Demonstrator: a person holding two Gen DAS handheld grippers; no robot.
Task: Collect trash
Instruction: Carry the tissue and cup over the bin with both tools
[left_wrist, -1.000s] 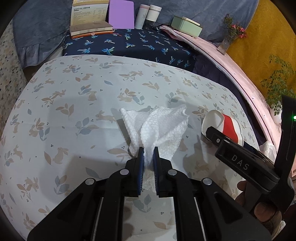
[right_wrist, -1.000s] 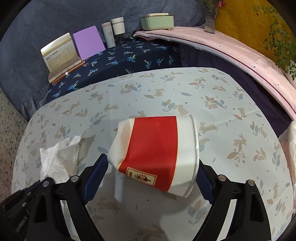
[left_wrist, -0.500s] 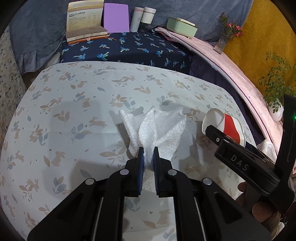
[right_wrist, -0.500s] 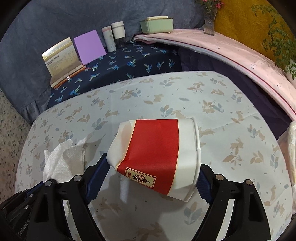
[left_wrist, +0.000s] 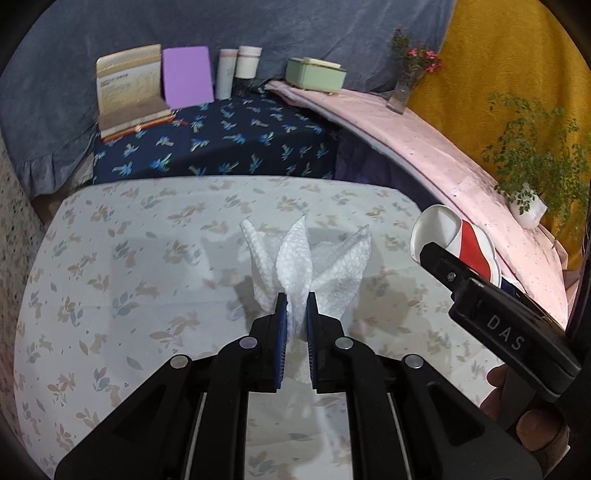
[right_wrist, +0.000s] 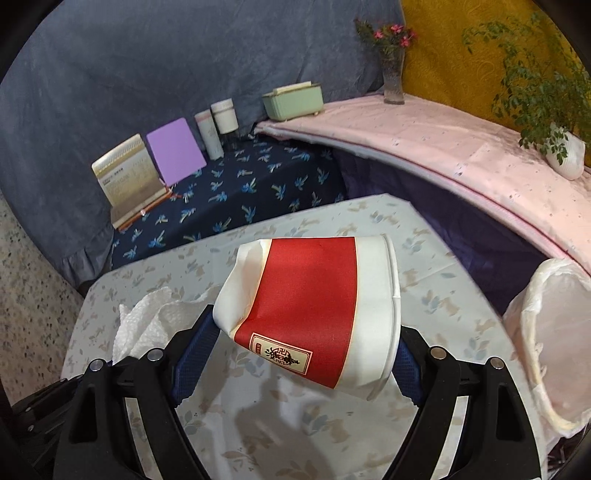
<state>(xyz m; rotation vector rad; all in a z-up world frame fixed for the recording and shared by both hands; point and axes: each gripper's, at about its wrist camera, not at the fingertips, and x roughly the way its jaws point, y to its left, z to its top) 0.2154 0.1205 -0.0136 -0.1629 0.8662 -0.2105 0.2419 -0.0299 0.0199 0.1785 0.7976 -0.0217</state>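
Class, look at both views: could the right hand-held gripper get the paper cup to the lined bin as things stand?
Probably yes. The right hand-held gripper grips the paper cup clear of the table, and the lined bin stands open beside it, nothing between.

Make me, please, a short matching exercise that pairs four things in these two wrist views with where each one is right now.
Things:
1. paper towel
2. paper cup
3. purple card
4. plastic-lined bin

Places:
A. propped upright on the dark blue floral cloth
B. pinched in the left gripper
C. beside the table's right edge
D. clamped sideways in the right gripper

Pairs: 1-B, 2-D, 3-A, 4-C
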